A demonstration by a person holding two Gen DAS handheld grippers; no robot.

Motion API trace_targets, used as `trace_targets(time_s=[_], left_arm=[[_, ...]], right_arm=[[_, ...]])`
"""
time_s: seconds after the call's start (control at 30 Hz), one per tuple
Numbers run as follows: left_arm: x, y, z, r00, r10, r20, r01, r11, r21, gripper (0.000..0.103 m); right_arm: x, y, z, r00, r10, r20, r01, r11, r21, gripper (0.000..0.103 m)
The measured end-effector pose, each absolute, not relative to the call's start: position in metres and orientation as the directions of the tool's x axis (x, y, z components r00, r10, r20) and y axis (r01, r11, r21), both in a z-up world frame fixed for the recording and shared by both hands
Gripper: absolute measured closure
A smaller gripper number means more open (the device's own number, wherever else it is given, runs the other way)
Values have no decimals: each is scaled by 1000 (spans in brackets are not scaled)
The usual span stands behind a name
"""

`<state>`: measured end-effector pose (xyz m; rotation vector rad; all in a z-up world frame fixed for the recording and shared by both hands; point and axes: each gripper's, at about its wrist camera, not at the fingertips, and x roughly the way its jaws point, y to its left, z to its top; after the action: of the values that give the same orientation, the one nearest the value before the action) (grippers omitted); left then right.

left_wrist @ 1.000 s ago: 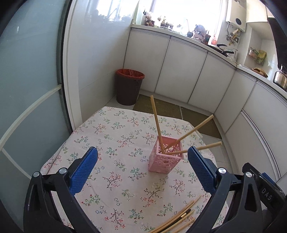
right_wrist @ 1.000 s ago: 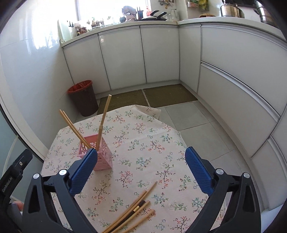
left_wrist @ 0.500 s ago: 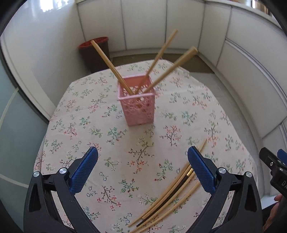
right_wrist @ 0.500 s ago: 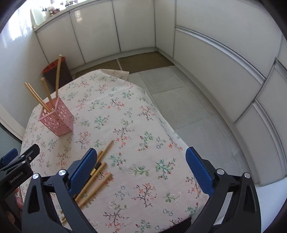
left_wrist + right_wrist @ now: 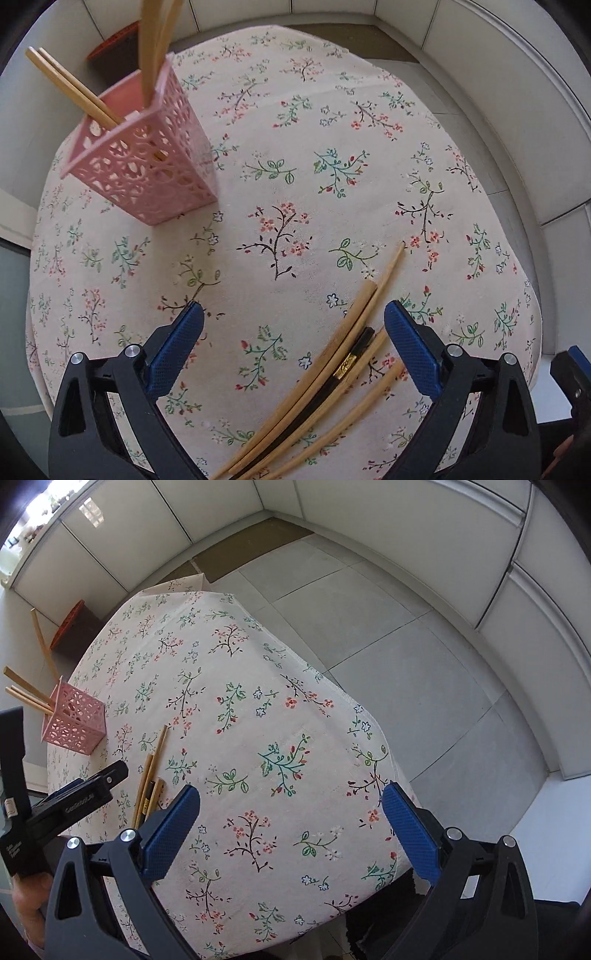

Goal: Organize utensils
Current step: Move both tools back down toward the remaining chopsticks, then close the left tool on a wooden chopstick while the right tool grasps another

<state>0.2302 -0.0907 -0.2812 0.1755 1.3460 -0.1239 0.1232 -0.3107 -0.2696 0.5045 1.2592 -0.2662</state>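
Note:
A pink lattice holder (image 5: 147,162) (image 5: 75,720) stands on the floral tablecloth (image 5: 332,166) with several wooden chopsticks (image 5: 74,86) leaning out of it. Several loose chopsticks (image 5: 325,380) (image 5: 149,775), one of them black with a gold band, lie in a bundle on the cloth. My left gripper (image 5: 293,341) hangs open just above that bundle, whose upper ends lie between its blue pads. My right gripper (image 5: 290,821) is open over bare cloth near the table's right edge, holding nothing. The left gripper's black body (image 5: 70,801) shows in the right wrist view.
A dark bin with a red liner (image 5: 72,627) stands on the floor beyond the table. White cabinet fronts (image 5: 369,524) curve around the room. Grey floor tiles (image 5: 406,657) lie to the right of the table edge (image 5: 351,701).
Both grippers have tilted down and dropped closer to the table. The left one has closed in on the loose chopsticks; the holder now sits at upper left of its view.

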Motion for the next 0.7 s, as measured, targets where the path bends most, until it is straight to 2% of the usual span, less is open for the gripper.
trace_targets(time_s=[0.17, 0.43, 0.57, 0.63, 0.7], left_arm=[[243, -90, -306, 138, 19, -990, 153, 987, 41, 16], [254, -79, -303, 135, -14, -991, 127, 992, 3, 19], [252, -80, -311, 92, -27, -995, 156, 988, -12, 28], [248, -85, -311, 120, 17, -993, 205, 978, 42, 33], [241, -89, -310, 128, 1, -992, 224, 974, 29, 48]], right_arm=[[127, -316, -275, 283, 96, -954, 471, 853, 225, 7], [129, -316, -277, 274, 114, -955, 472, 849, 237, 7], [128, -315, -278, 271, 115, -956, 472, 849, 236, 7], [128, -315, -278, 266, 121, -956, 476, 846, 240, 7], [130, -313, -278, 264, 125, -957, 483, 841, 243, 7]])
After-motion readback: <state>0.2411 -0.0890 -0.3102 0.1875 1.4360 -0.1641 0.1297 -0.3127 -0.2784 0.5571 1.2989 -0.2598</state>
